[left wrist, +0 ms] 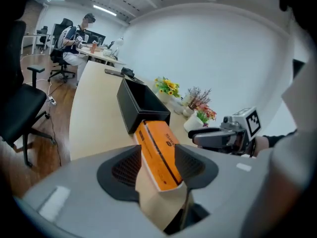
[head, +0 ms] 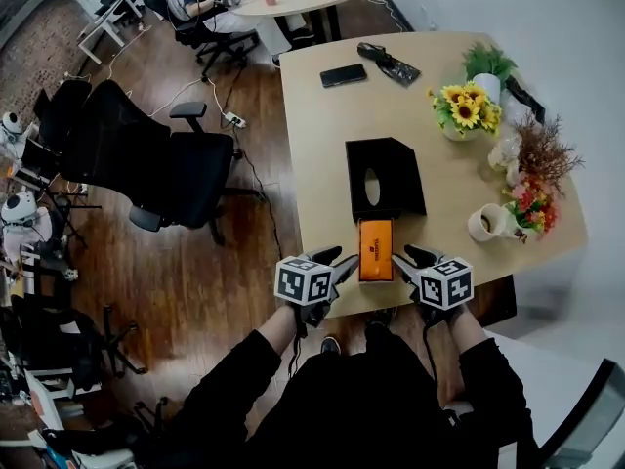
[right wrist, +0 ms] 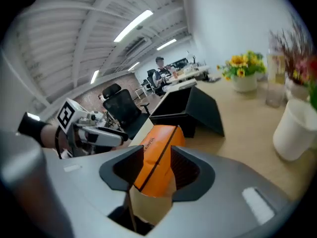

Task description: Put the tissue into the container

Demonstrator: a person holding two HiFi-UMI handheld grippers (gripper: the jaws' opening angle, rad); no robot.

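The beige worktop (head: pixel 332 135) fills the upper right of the head view. In its middle stands the black container (head: pixel 398 164), with an oval hole in its upper face. Lower in the frame, at the near edge of the worktop, the left tool (head: pixel 344 262) and the right tool (head: pixel 405 259) sit on either side of the orange tissue pack (head: pixel 376 249). The pack lies flat just below the container. Each tool has its jaws apart, and in each gripper view the pack shows in the gap between them. Whether the pads touch it cannot be told.
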